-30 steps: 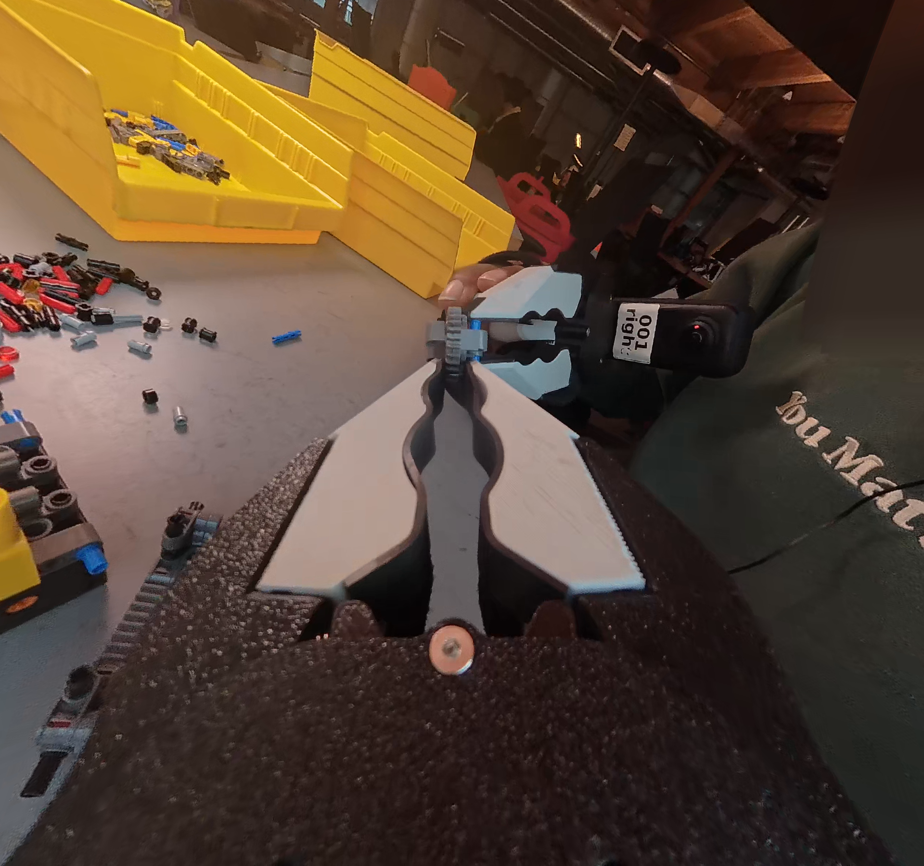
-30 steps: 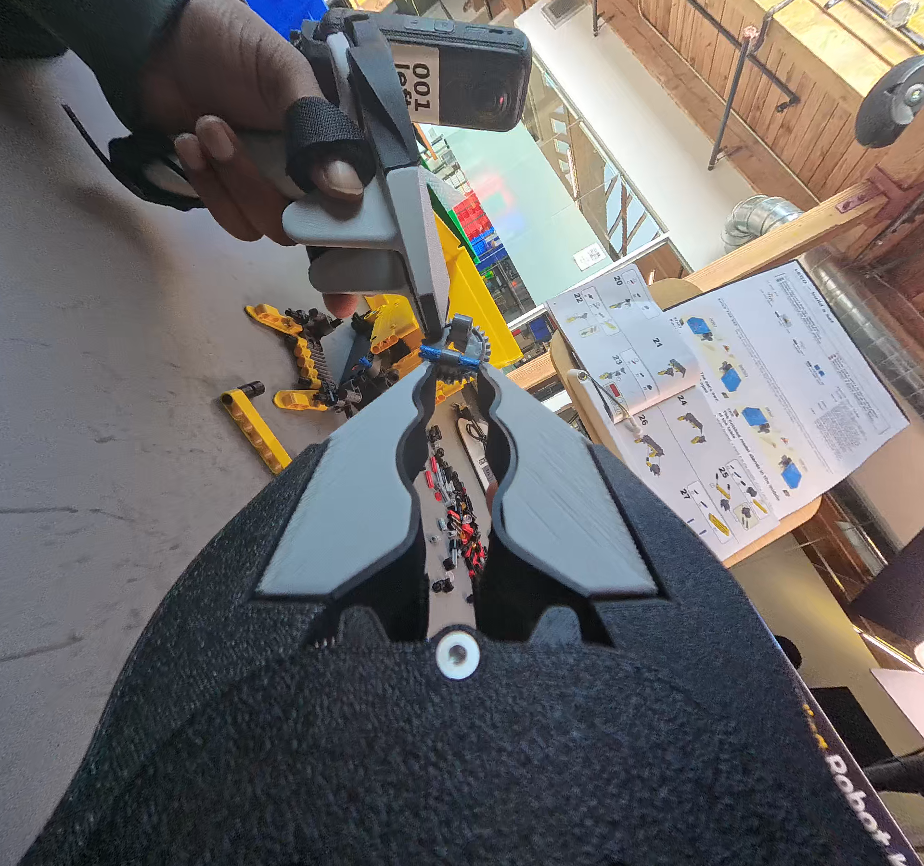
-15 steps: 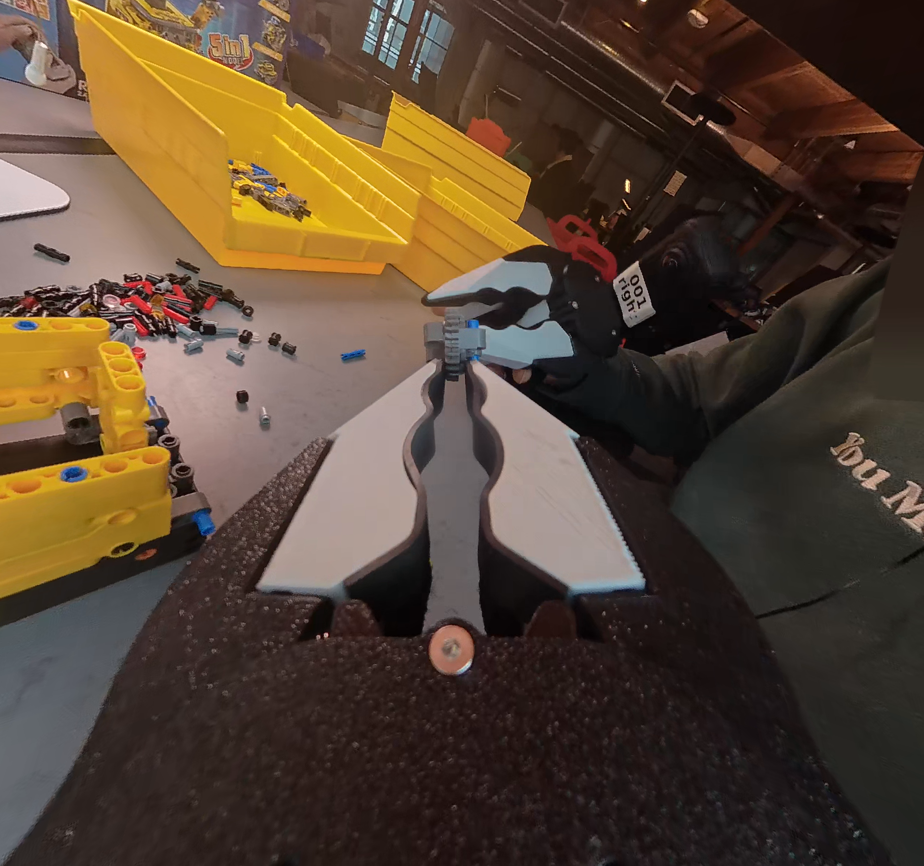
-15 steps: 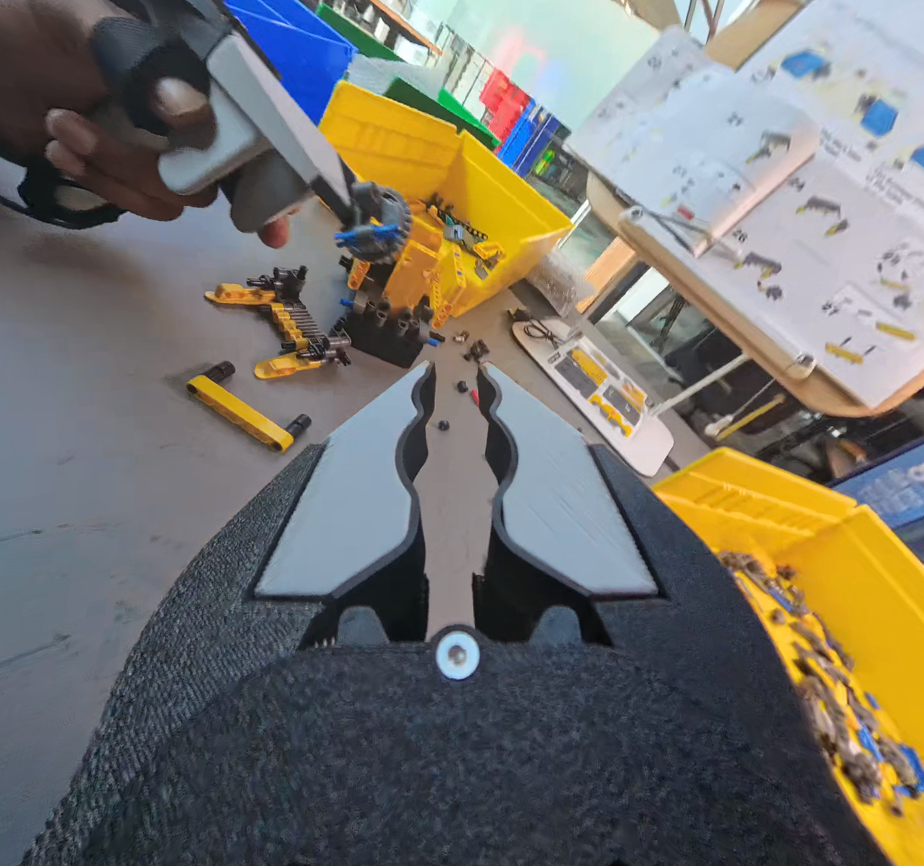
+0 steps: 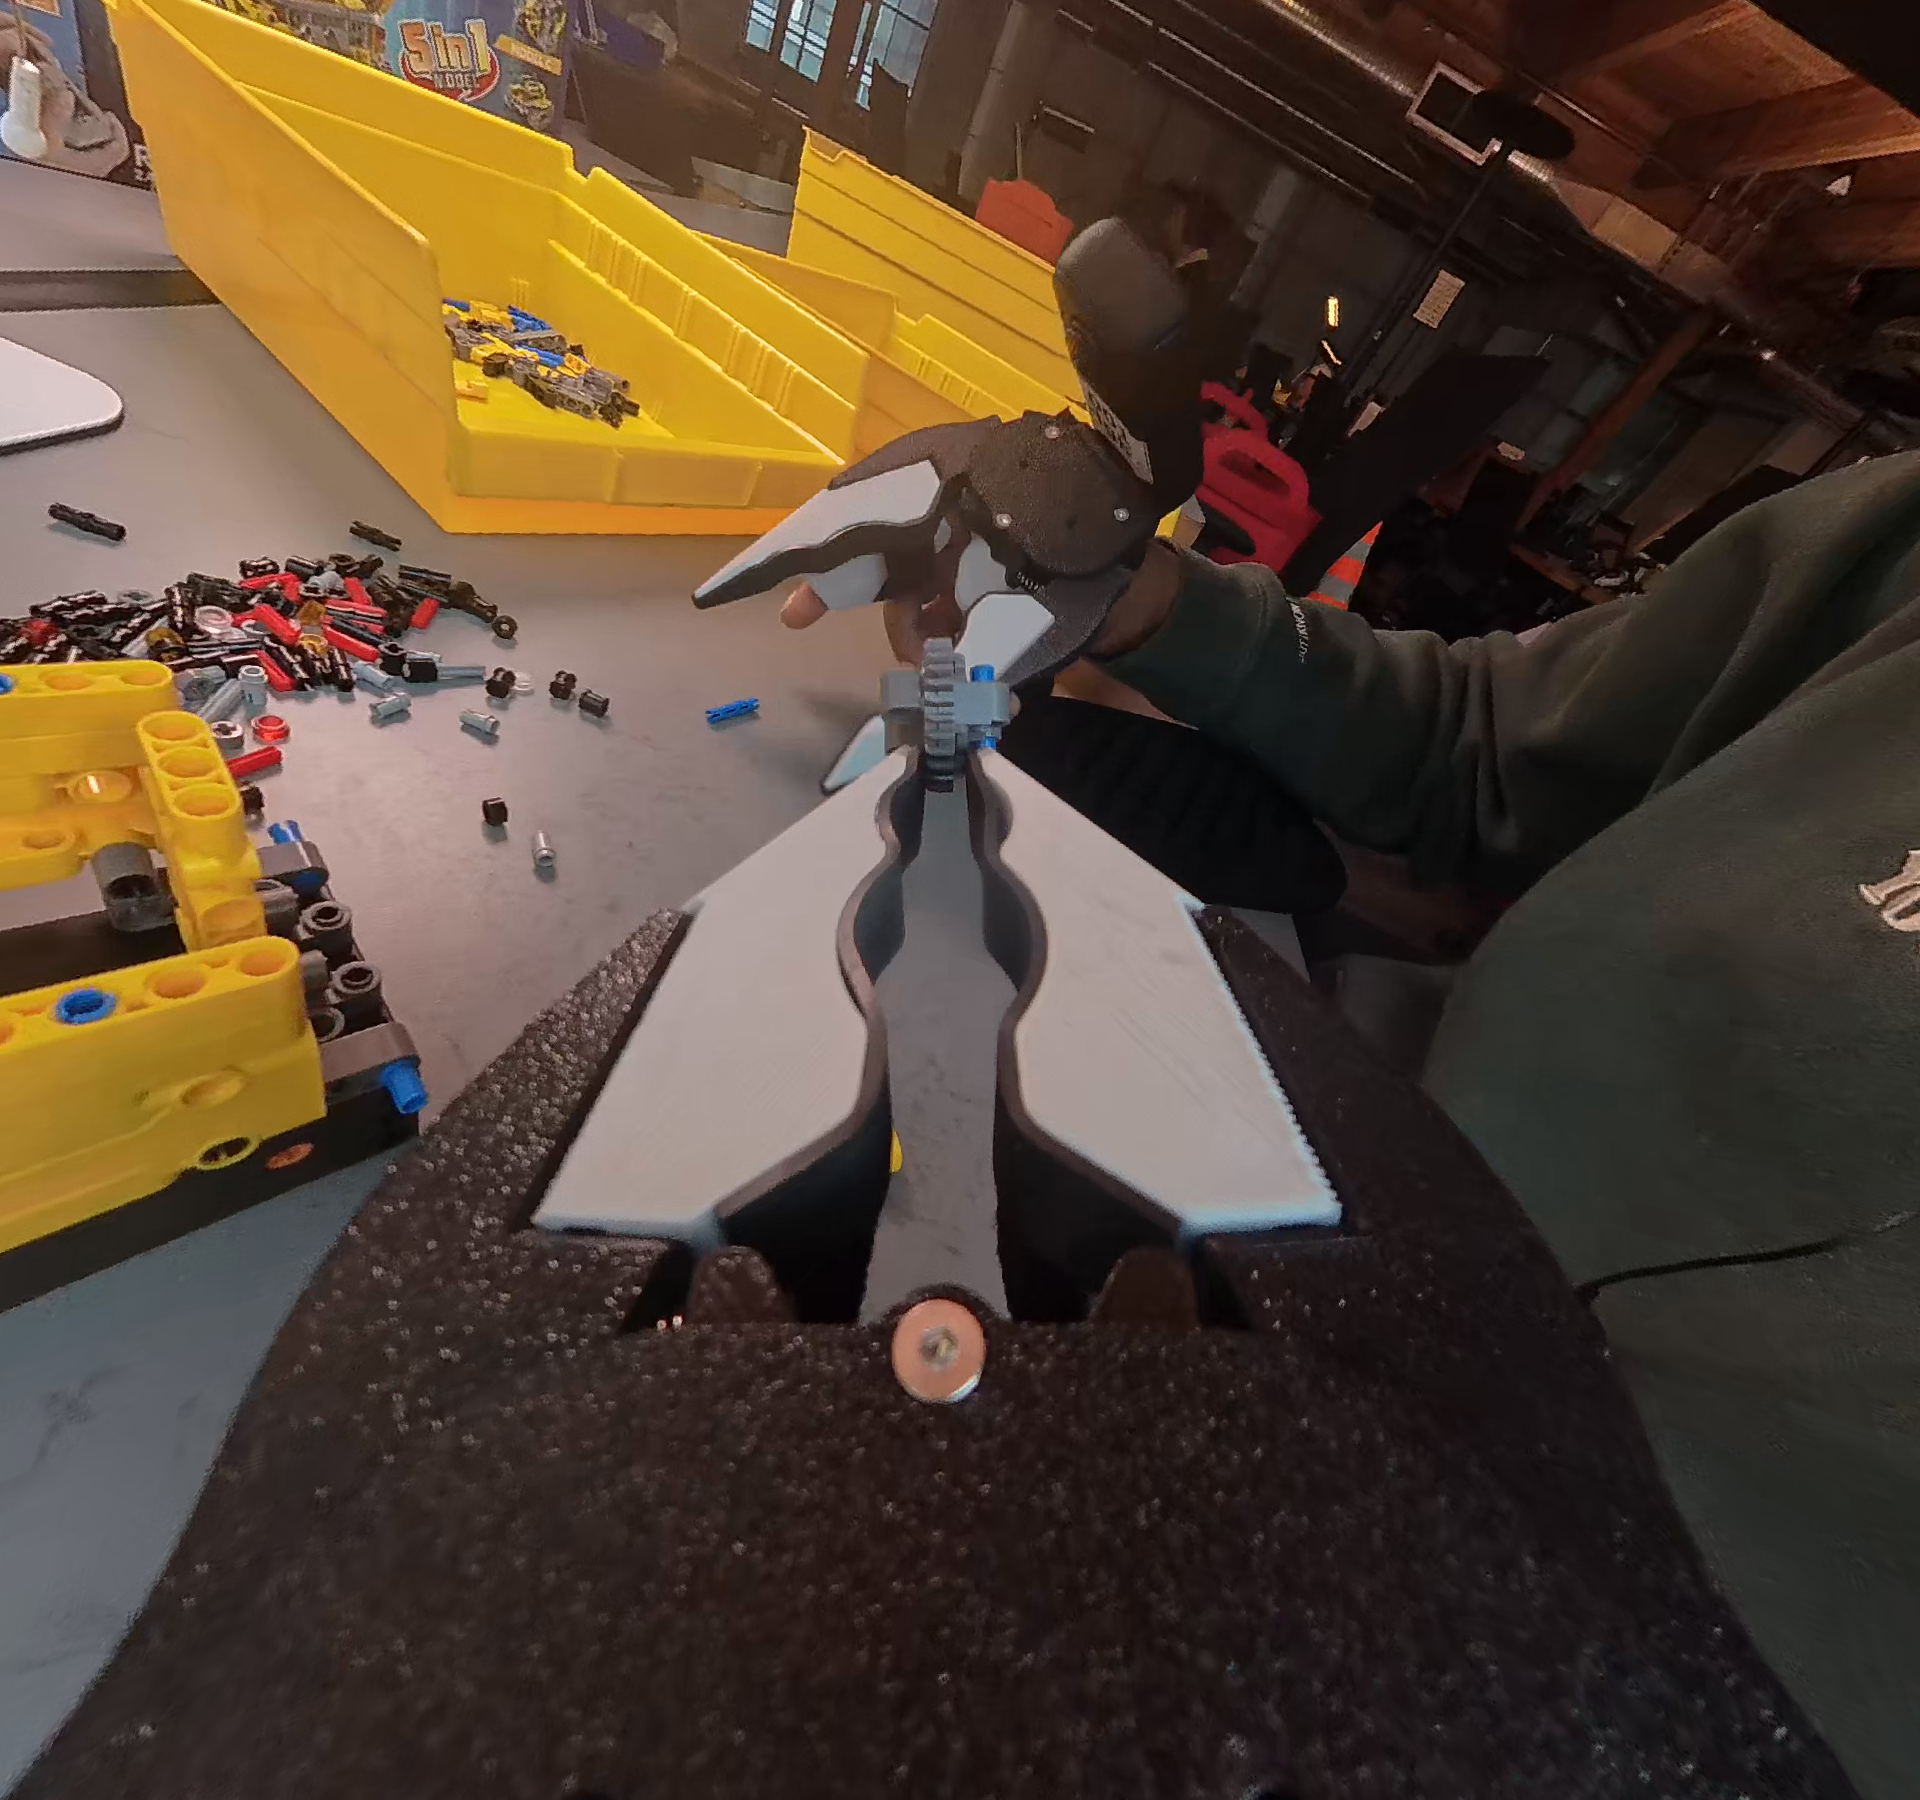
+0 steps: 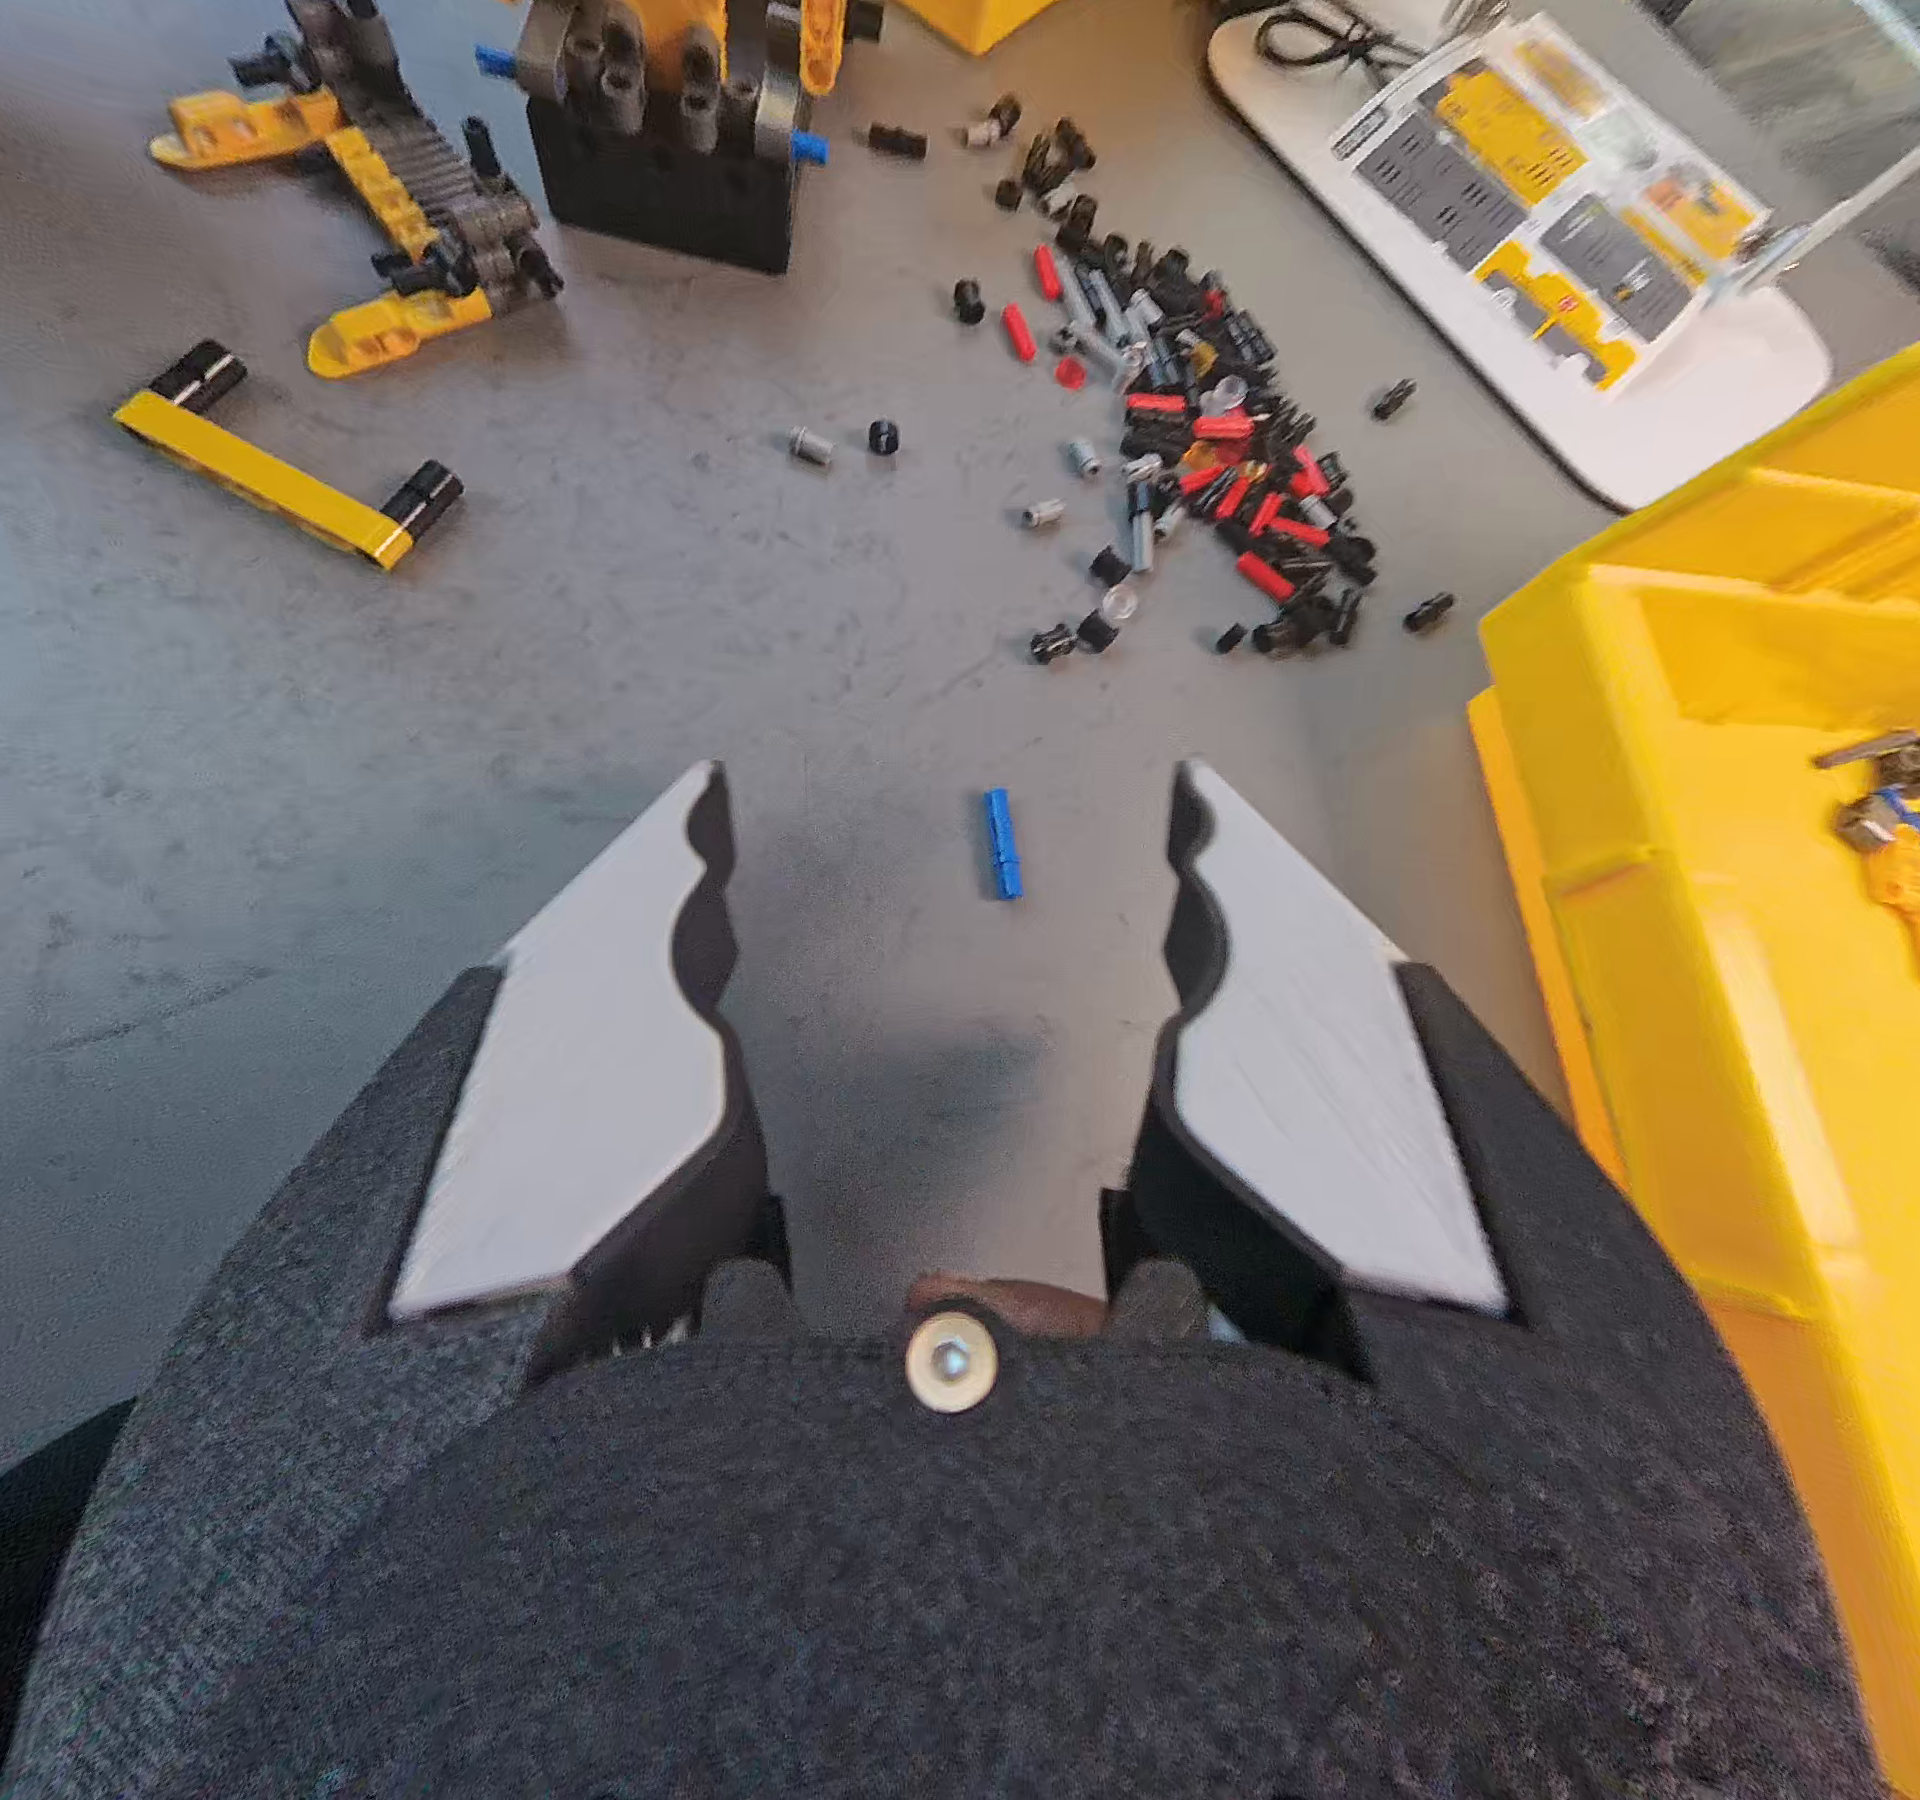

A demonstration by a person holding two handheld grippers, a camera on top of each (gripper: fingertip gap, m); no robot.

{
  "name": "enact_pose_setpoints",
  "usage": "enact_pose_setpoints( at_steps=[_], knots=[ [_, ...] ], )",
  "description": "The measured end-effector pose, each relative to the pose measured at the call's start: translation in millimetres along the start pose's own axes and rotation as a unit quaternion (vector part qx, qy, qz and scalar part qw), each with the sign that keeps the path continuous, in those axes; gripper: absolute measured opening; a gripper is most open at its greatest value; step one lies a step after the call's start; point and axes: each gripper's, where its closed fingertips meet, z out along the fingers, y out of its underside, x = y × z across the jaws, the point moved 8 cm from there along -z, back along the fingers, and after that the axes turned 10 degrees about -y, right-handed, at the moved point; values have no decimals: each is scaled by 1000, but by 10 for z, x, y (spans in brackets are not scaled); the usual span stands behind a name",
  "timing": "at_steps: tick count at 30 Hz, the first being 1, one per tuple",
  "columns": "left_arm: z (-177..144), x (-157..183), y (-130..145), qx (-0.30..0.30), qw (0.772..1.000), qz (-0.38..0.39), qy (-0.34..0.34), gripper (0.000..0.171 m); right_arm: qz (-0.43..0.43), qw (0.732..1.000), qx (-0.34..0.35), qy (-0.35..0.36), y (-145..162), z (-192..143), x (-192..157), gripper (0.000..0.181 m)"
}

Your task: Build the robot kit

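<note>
Left gripper [image 5: 940,763] is pinching a grey gear assembly [image 5: 943,706]; right gripper [image 6: 948,794] is hanging spread wide and empty over the table [image 6: 520,815].

A blue pin [image 6: 1000,842] is lying just ahead of the right fingertips, slightly right of centre, its long axis running along the fingers. Farther off are lying scattered small parts [image 6: 1205,441], a yellow-and-black build [image 6: 675,67], and a yellow bin [image 6: 1745,867] to the right.

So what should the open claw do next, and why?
Probably lower the right gripper a little over the blue pin and close. Its jaws are wide open and empty, the pin lies alone on the grey table just ahead between the fingertips, and the left gripper is busy, shut on the gear piece.
</note>
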Motion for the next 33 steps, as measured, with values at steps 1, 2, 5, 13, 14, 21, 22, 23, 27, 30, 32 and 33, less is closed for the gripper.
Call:
enact_pose_setpoints(
  at_steps=[1,2,5,13,14,21,22,23,27,30,32,33],
  knots=[
    [2,1,3,-1,1000,1,-1,7,-1,1000,-14,-12,25,36,-32,103],
    [5,3,6,-2,1000,2,0,7,-8,1000,-22,-19,38,62,-65,111],
    [13,6,17,-6,1000,3,1,7,-21,1000,-13,-20,13,82,-112,114],
    [32,8,42,-15,1000,6,1,7,1,999,30,-19,-15,3,-40,34],
    [32,8,44,-17,1000,6,0,7,5,999,27,-24,6,0,-29,28],
    [42,-1,59,-23,1000,5,-3,7,48,999,-10,-10,124,-31,148,20],
    [43,-2,62,-24,1000,5,-3,7,56,998,-19,-22,132,-28,151,21],
    [46,-3,65,-25,1000,4,-3,7,64,997,-26,-31,139,-25,159,21],
    [51,-2,73,-28,1000,5,-2,7,80,995,-42,-52,158,7,213,19],
    [52,3,77,-30,1000,9,-1,7,94,991,-52,-75,160,28,240,14],
    [52,10,75,-30,999,12,1,7,102,989,-59,-87,156,27,268,12],
    [52,10,76,-31,999,14,1,7,98,989,-61,-91,155,28,276,11]
  ],
)
